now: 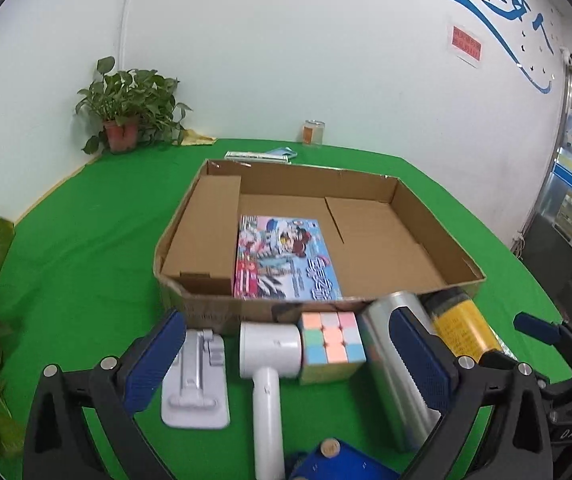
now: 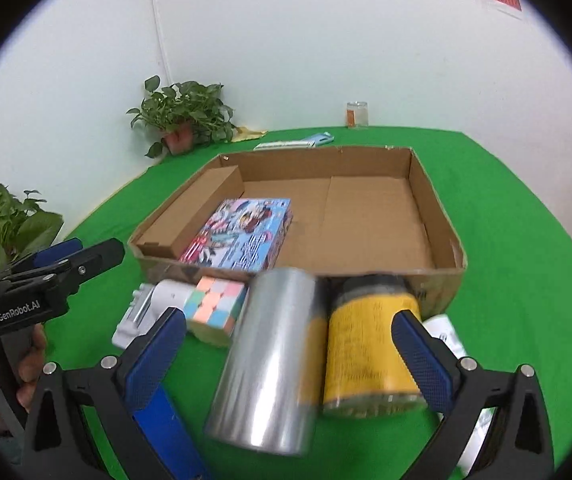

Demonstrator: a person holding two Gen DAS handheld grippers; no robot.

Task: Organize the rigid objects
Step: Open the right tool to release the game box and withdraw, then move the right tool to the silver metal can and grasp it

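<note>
The big cardboard box [image 1: 437, 216] is sitting on the green table [image 1: 86, 248], and a colorful picture box [image 1: 286, 260] is already lying inside it, near the left side. The other things are waiting in a row just in front of the box: a white hair dryer [image 1: 266, 360], a pastel puzzle cube [image 1: 331, 346], a shiny silver can [image 2: 270, 360] and a yellow jar [image 2: 369, 344]. The left gripper [image 1: 286, 364] is hanging wide open over the dryer and cube, pinching nothing. The right gripper [image 2: 289, 356] is wide open too (the can and jar are between its fingers, not squeezed). It looks like picking time: next, one gripper should be closing on one thing and lifting it into the box.
</note>
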